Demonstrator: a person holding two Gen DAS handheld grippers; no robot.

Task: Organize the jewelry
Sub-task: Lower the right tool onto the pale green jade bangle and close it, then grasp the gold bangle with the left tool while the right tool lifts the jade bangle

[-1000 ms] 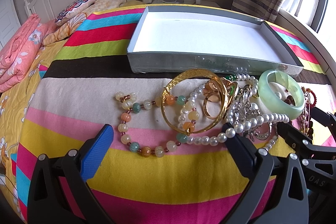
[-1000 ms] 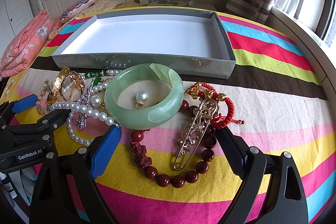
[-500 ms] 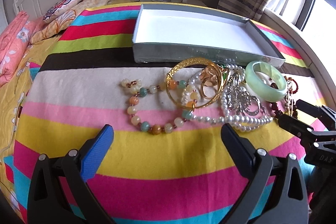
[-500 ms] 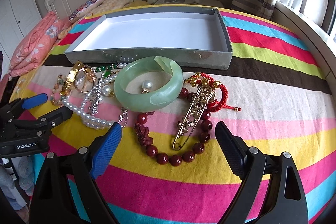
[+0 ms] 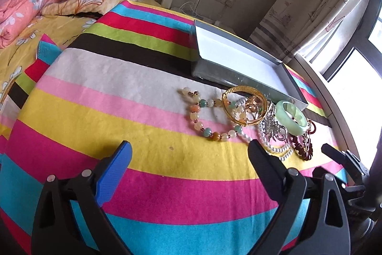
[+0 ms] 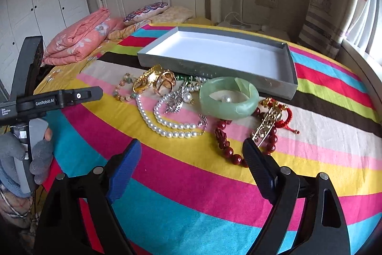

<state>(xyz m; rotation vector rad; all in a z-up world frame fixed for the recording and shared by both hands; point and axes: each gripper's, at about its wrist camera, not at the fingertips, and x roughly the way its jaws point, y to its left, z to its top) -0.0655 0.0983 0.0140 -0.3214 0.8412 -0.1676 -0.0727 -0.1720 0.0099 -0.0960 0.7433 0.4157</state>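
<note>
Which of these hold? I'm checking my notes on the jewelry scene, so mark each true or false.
1. The box is empty. True.
2. The green bangle lies inside the box. False: it lies on the striped blanket in front of the box.
3. A pearl necklace lies on the blanket. True.
4. The right gripper holds the red bead bracelet. False: its jaws are open and hold nothing.
5. The left gripper is open. True.
</note>
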